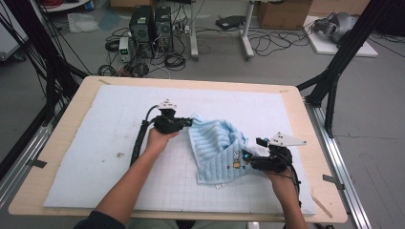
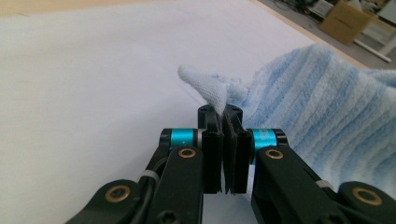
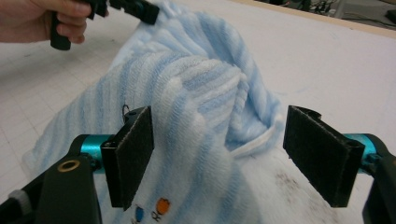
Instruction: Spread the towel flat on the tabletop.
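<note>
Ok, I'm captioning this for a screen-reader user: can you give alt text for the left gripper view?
The left gripper pinches a corner of a blue-and-white striped towel between its shut black jaws. The rest of the towel bunches at the right on a white mat.

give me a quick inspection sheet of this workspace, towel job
surface: white gridded mat on a wooden table, small dark specks on it
job's things: light blue striped towel, crumpled, one corner lifted
clutter: nothing seen
grippers: left gripper shut on a towel corner; right gripper open, jaws either side of a raised fold
cables: black cable trails from the left gripper; loose cables on the floor
surroundings: computer towers, cardboard box, black frame legs
</note>
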The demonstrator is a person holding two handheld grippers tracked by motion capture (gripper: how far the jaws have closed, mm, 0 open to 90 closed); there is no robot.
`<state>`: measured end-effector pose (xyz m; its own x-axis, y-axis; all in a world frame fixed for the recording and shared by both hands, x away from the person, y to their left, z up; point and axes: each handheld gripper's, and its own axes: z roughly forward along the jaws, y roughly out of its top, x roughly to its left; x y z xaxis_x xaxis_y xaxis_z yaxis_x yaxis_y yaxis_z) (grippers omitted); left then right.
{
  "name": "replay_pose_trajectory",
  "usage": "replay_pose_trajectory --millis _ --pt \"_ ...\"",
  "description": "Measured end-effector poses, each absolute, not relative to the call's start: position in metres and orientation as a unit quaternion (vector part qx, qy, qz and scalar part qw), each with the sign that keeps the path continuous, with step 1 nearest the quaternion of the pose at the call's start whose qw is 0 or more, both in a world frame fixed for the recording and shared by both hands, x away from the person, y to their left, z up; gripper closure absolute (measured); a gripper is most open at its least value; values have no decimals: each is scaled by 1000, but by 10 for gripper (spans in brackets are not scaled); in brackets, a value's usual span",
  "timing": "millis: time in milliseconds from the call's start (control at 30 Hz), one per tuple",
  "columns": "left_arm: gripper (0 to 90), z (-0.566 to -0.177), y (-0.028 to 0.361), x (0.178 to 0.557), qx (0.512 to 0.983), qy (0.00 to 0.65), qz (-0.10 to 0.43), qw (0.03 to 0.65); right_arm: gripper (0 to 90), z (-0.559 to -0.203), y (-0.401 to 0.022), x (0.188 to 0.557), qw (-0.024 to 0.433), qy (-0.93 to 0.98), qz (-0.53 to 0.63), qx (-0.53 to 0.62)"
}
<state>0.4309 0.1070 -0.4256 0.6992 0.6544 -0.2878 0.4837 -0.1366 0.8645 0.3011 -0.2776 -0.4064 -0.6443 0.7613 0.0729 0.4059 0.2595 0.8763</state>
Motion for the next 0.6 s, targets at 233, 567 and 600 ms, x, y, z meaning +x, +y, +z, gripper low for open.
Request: replay_pose_trajectory --millis 233,567,600 --pt "866 -415 163 432 716 411 109 554 238 -408 -252 314 170 788 468 362" --pt "865 -424 208 429 702 443 131 542 634 -437 -206 332 91 858 384 329" --pt "865 -424 211 429 700 445 135 543 697 -438 -204 331 84 860 387 322"
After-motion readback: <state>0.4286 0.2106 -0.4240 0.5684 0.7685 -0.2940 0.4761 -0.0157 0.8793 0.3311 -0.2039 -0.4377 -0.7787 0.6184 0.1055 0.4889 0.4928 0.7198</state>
